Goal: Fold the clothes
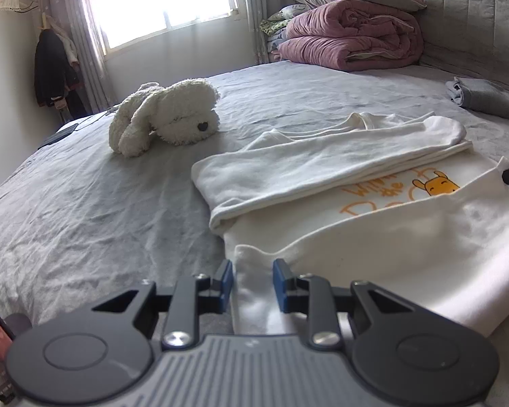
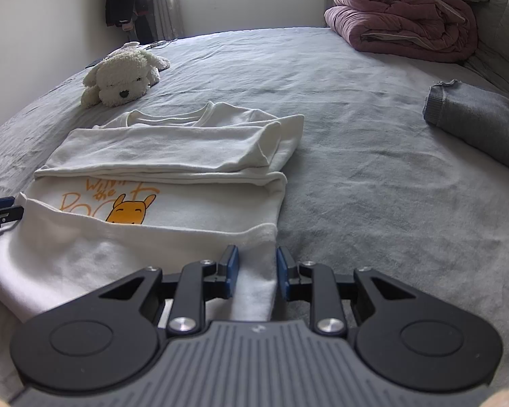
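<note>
A white sweatshirt (image 1: 373, 230) (image 2: 146, 237) with an orange cartoon print lies on the grey bed sheet (image 1: 85, 203) (image 2: 373, 186), its sleeves folded across the chest and its hem lifted and doubled towards the print. The left gripper (image 1: 252, 283) has its blue pads either side of the hem's left corner, with cloth between the jaws; the right gripper (image 2: 257, 271) has the right corner the same way. Both look pinched on the fabric, though a gap shows between the pads. Beyond the sweatshirt a white plush dog (image 1: 168, 117) (image 2: 124, 78) lies on the sheet. A folded grey garment (image 1: 485, 98) (image 2: 478, 129) sits well apart on the right, near the headboard, where a pink quilt (image 1: 353, 35) (image 2: 403, 13) is stacked.
</note>
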`<state>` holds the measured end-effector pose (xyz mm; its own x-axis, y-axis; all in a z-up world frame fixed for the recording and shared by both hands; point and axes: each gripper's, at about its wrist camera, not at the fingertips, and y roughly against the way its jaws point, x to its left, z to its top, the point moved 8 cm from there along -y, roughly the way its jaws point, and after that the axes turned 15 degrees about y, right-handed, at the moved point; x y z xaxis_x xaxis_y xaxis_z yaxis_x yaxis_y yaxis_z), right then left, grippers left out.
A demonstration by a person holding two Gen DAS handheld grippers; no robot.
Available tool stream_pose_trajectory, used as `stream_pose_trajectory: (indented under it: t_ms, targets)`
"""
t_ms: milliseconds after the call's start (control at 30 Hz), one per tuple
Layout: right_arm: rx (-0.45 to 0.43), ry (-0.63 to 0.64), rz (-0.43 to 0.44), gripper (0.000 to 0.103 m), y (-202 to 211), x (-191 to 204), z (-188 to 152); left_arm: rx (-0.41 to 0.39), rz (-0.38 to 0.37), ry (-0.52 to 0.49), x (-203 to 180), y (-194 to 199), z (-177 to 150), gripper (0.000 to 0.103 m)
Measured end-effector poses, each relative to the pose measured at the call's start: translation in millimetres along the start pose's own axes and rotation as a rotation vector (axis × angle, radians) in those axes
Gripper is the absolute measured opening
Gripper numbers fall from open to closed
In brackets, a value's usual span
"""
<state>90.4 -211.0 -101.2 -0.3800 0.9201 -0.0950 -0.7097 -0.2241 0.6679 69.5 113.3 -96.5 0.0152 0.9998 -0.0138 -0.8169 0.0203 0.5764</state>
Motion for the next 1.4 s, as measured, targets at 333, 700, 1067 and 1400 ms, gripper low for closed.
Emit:
stream_pose_trajectory:
  t_ms: [333, 700, 1067, 1400]
  targets:
    - [-0.016, 0.032, -0.035, 0.026, 3.0, 4.8, 1.8, -0.012, -0.008, -0.004, -3.0, 1.4, 1.1, 0.022]
    - [-0.097, 0.134, -0.126, 0.006, 19.8, 12.4, 14.1, -0.024, -0.045, 0.188, 14.8, 8.9, 13.2, 0.006]
    - [-0.275, 0.21, -0.25, 0.005, 52.6, 13.1, 37.3, -0.199, 0.011, 0.216, 19.2, 35.6, 37.4, 0.007]
    - [-0.243, 0.25, -0.287, 0.005, 8.4, 9.5, 38.6, -0.185, 0.109, 0.221, 18.0, -7.3, 35.7, 0.007]
